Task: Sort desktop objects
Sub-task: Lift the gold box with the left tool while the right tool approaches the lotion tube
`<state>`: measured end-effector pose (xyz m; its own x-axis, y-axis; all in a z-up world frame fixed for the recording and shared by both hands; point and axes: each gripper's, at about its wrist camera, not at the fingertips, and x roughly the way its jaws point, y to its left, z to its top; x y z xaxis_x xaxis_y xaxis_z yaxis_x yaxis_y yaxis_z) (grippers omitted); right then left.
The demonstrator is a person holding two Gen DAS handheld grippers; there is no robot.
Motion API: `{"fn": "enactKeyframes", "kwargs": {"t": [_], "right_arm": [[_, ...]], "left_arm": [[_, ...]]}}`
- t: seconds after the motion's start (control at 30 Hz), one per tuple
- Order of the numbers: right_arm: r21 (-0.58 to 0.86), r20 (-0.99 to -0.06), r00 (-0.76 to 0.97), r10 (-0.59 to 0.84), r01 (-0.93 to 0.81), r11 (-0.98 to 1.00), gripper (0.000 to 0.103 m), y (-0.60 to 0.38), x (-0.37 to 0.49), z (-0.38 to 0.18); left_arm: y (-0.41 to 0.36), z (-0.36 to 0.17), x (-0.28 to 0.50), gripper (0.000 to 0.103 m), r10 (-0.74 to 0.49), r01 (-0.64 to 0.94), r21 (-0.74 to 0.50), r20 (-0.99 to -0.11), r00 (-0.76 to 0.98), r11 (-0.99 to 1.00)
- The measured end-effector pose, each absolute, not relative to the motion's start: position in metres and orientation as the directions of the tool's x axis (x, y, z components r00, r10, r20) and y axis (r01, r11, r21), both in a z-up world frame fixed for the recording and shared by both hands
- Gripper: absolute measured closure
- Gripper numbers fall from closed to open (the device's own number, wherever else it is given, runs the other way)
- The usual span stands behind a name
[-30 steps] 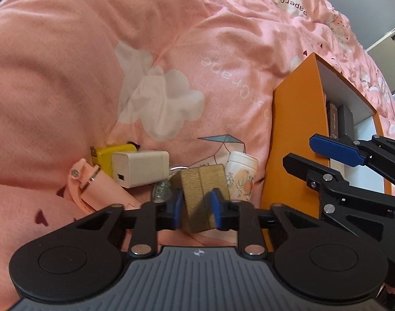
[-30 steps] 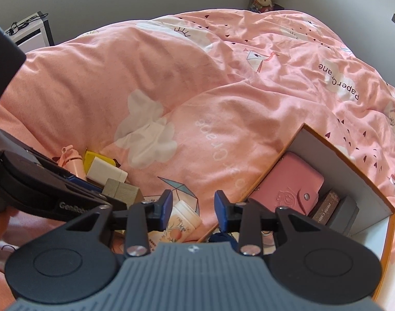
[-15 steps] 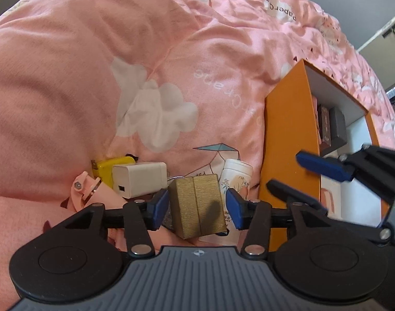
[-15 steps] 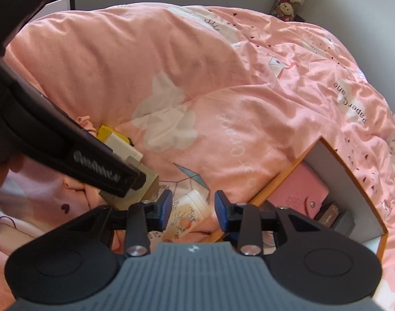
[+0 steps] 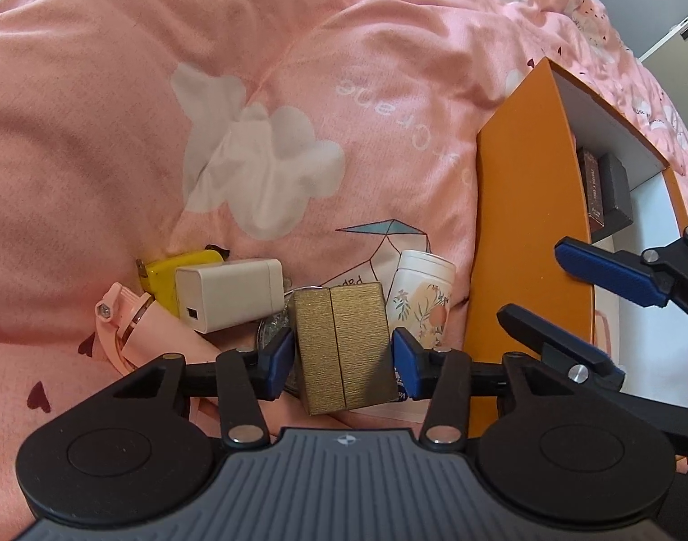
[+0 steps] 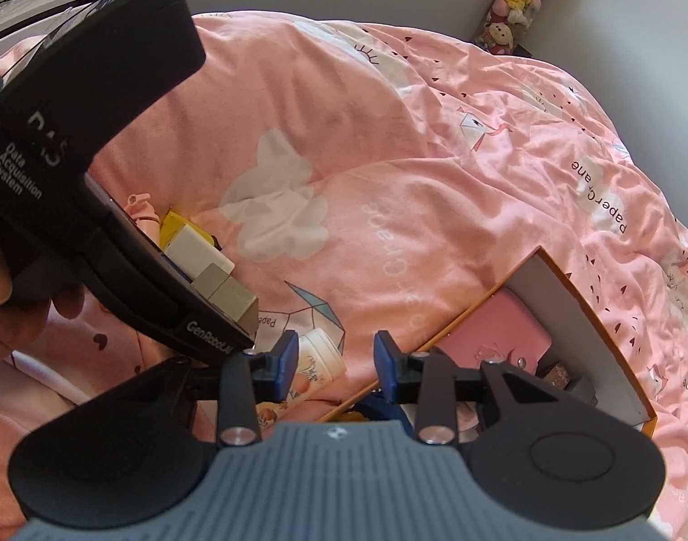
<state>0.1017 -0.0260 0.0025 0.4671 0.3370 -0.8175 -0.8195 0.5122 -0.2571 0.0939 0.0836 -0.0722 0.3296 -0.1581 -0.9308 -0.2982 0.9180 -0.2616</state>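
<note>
A gold box (image 5: 344, 342) stands among small items on the pink duvet. My left gripper (image 5: 344, 363) straddles it, a blue pad close by each side, and the jaws are closing. The right wrist view shows the gold box (image 6: 229, 295) poking out past the left gripper's black body (image 6: 118, 270), which a hand holds. My right gripper (image 6: 335, 360) hovers open with nothing between its fingers, above the near rim of the orange box (image 6: 479, 311). In the left wrist view the right gripper (image 5: 531, 279) reaches in beside the orange box (image 5: 524, 225).
Around the gold box lie a white charger (image 5: 229, 293), a yellow charger (image 5: 177, 270), a pink clip-like item (image 5: 136, 329) and a white floral bottle (image 5: 423, 297). The orange box holds a pink wallet (image 6: 502, 338) and dark small boxes (image 5: 614, 194).
My left jaws went from narrow, just short of the gold box, to wide and now flank it. The right gripper rolled, so its view tilted; its jaws kept the same gap.
</note>
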Motion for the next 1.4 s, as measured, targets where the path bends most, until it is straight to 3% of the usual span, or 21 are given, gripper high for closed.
{"fn": "enactKeyframes", "kwargs": {"t": [0.37, 0.8, 1.0, 1.17, 1.3, 1.4], "right_arm": [[-0.230, -0.880, 0.371, 0.297, -0.880, 0.415, 0.064, 0.000, 0.078, -0.019], [-0.268, -0.943, 0.330, 0.052, -0.840, 0.471, 0.057, 0.047, 0.061, -0.076], [-0.381, -0.902, 0.432, -0.013, -0.782, 0.493, 0.057, 0.050, 0.041, -0.097], [-0.469, -0.854, 0.520, -0.020, -0.753, 0.462, 0.051, 0.051, 0.031, -0.108], [-0.460, -0.850, 0.527, 0.004, -0.745, 0.482, 0.064, 0.046, 0.032, -0.109], [-0.472, -0.837, 0.547, 0.019, -0.740, 0.479, 0.083, 0.045, 0.027, -0.106]], "left_arm": [[0.115, -0.034, 0.066, 0.050, -0.171, -0.280, -0.327, -0.869, 0.464, 0.903], [0.156, -0.018, 0.047, 0.050, -0.180, -0.294, -0.401, -0.804, 0.566, 0.868], [0.154, -0.023, 0.055, 0.050, -0.173, -0.283, -0.367, -0.828, 0.533, 0.886], [0.144, -0.025, 0.057, 0.050, -0.166, -0.282, -0.344, -0.847, 0.505, 0.896], [0.135, -0.021, 0.058, 0.050, -0.145, -0.280, -0.312, -0.860, 0.489, 0.908], [0.128, -0.017, 0.059, 0.050, -0.132, -0.271, -0.291, -0.865, 0.484, 0.917]]}}
